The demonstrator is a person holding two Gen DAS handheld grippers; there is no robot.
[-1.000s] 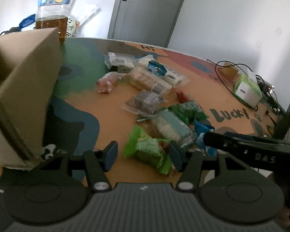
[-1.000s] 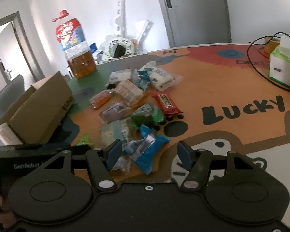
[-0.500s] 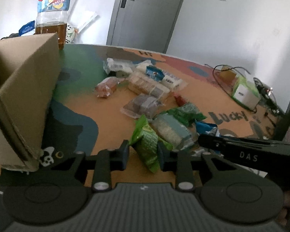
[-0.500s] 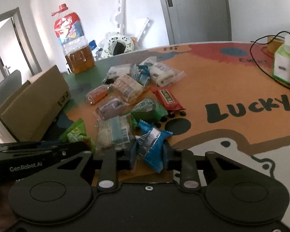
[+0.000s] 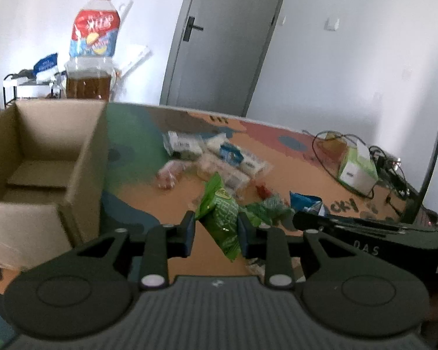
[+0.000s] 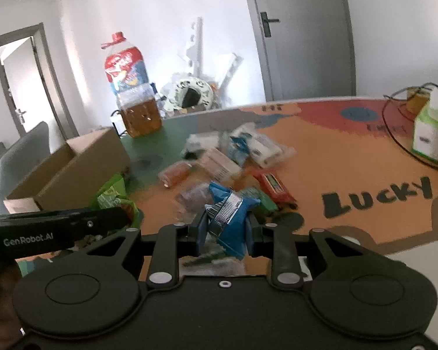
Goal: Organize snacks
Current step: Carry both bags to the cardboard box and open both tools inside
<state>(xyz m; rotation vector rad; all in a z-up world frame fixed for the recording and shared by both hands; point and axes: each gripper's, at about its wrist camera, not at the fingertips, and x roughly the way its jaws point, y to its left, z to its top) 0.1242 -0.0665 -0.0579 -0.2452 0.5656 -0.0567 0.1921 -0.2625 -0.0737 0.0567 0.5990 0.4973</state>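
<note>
My left gripper (image 5: 216,232) is shut on a green snack packet (image 5: 220,213) and holds it lifted above the table, to the right of the open cardboard box (image 5: 43,157). My right gripper (image 6: 224,230) is shut on a blue snack packet (image 6: 229,214), also lifted off the table. The blue packet also shows in the left wrist view (image 5: 306,202), and the green one in the right wrist view (image 6: 114,197). Several more wrapped snacks (image 6: 233,157) lie in a pile mid-table. The box (image 6: 70,169) looks empty inside.
A large bottle of amber liquid (image 5: 90,58) stands behind the box. A green-and-white tissue box (image 6: 432,131) and black cables (image 5: 388,172) lie at the table's right side. A grey door (image 5: 219,40) is behind the table.
Both grippers closed on their packets, the left on the green one and the right on the blue one, and lifted them off the table. The left view now looks into the open box.
</note>
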